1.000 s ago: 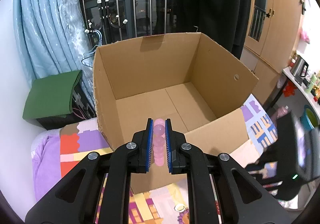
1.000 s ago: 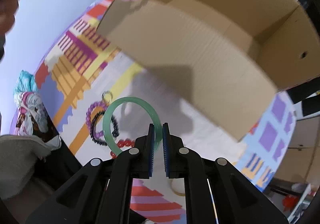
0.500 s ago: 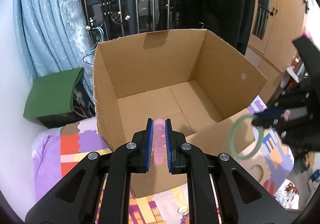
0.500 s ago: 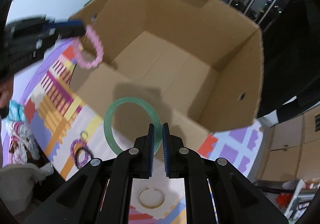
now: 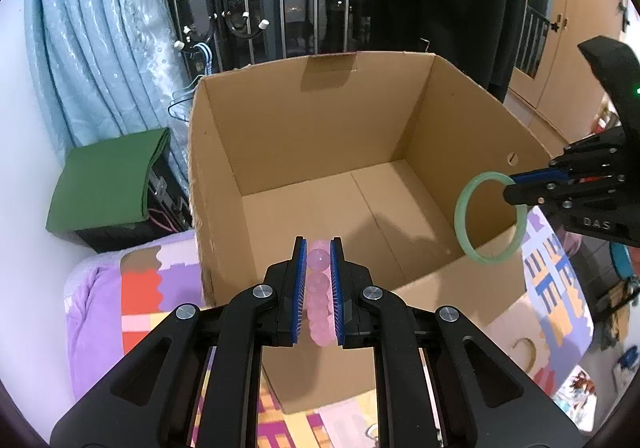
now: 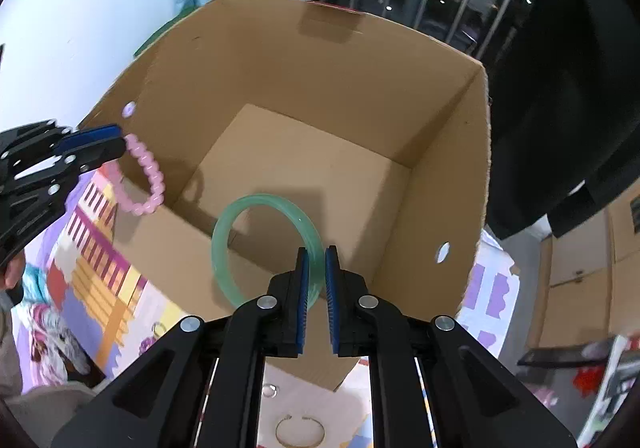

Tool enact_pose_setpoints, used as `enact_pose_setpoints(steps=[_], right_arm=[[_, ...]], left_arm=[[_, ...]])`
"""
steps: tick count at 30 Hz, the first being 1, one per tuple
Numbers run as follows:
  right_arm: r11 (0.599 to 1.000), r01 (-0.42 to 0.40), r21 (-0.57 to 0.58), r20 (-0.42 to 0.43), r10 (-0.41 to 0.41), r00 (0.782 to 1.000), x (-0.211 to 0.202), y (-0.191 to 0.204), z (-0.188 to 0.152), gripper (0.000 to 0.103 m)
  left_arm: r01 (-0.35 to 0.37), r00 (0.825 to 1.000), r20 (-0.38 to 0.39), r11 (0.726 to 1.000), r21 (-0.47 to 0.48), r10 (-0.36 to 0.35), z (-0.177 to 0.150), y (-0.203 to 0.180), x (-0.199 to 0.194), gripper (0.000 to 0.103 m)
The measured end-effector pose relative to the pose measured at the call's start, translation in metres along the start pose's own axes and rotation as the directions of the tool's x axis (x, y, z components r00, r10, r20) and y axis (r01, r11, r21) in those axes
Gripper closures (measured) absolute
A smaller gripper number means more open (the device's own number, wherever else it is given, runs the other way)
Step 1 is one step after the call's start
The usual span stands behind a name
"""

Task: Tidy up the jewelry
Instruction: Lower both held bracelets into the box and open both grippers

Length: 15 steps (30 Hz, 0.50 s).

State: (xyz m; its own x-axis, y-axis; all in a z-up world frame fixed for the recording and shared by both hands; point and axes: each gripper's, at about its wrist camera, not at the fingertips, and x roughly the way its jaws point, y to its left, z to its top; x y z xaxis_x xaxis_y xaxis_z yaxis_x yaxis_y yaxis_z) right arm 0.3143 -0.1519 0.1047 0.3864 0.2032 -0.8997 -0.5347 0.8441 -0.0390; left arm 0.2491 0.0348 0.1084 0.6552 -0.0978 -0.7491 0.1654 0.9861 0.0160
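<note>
An open, empty cardboard box (image 5: 312, 136) stands on a patterned bedspread. My left gripper (image 5: 319, 268) is shut on a pink bead bracelet (image 5: 318, 286) and hovers at the box's near wall. In the right wrist view this bracelet (image 6: 150, 168) hangs from the left gripper (image 6: 116, 138) over the box's left rim. My right gripper (image 6: 316, 268) is shut on a green bangle (image 6: 218, 244), which it holds above the box (image 6: 304, 152) at its near edge. In the left wrist view the bangle (image 5: 459, 216) hangs from the right gripper (image 5: 510, 184) at the box's right wall.
On the bedspread (image 6: 92, 260) in front of the box lie a thin gold open bangle (image 6: 300, 430), a small ring (image 6: 270, 390) and a purple bead bracelet (image 6: 146, 344). A folded green cloth (image 5: 104, 188) and a blue curtain (image 5: 100, 48) are to the left, with wardrobes (image 5: 560, 48) to the right.
The right gripper has lifted the green bangle from over the bedspread up to the box's opening and come into the left wrist view. The left gripper has edged closer to the box.
</note>
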Motion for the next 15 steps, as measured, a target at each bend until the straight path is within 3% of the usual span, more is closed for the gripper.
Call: enact_pose_setpoints(steps=[7, 15], right_arm=[[0.999, 0.008, 0.043, -0.008, -0.008, 1.0, 0.009, -0.017, 0.008, 0.094], [0.997, 0.078, 0.028, -0.018, -0.077, 0.997, 0.022, -0.018, 0.015, 0.093]], left_arm=[[-0.007, 1.0, 0.02, 1.0, 0.0, 0.007, 0.021, 0.004, 0.002, 0.092], [-0.026, 0.999, -0.042, 1.0, -0.006, 0.025, 0.022, 0.004, 0.036, 0.092]])
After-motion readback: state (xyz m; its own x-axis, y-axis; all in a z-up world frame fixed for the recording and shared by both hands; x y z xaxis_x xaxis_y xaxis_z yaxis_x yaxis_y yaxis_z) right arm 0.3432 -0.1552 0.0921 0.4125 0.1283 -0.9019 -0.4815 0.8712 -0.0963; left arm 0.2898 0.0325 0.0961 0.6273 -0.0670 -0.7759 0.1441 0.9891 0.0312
